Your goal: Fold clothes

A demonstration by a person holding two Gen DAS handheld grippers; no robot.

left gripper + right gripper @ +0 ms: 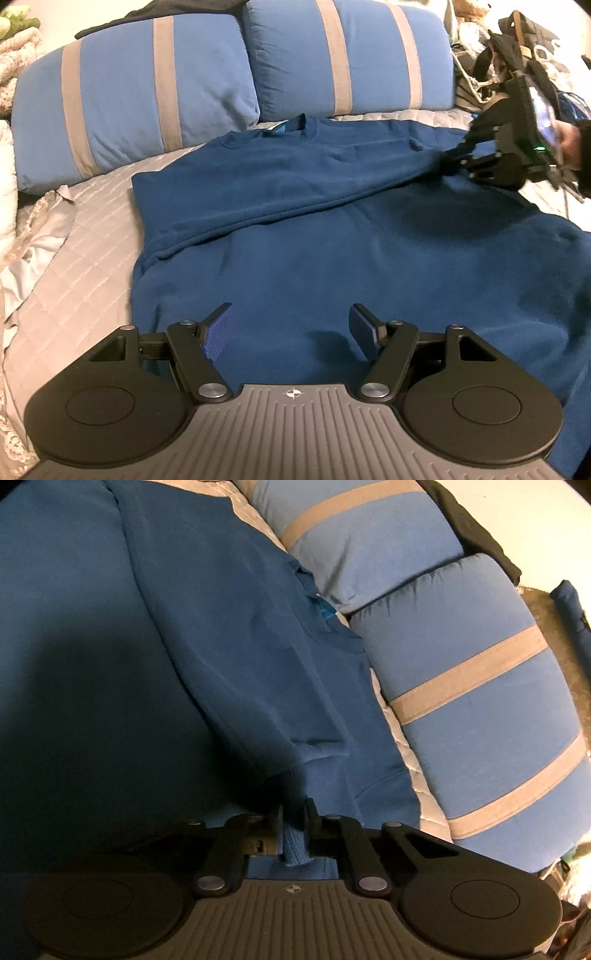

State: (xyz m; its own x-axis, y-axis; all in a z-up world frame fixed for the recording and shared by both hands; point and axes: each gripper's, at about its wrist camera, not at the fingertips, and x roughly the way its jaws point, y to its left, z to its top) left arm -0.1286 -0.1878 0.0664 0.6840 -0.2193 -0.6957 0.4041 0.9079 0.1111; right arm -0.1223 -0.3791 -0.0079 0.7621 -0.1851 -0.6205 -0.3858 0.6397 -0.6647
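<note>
The left tool (291,326) hovers over the lower body of the dark blue fleece sweatshirt (295,229), its jaws wide with nothing between them. The sweatshirt lies flat on the grey quilted bed cover (85,251); its near hem is cut off by the tool body. The right tool (293,821), rolled sideways, is clamped narrow on the ribbed cuff (295,849). Beyond lie two blue, grey-striped pillows (147,96). The person's hand (570,142) is blurred.
</note>
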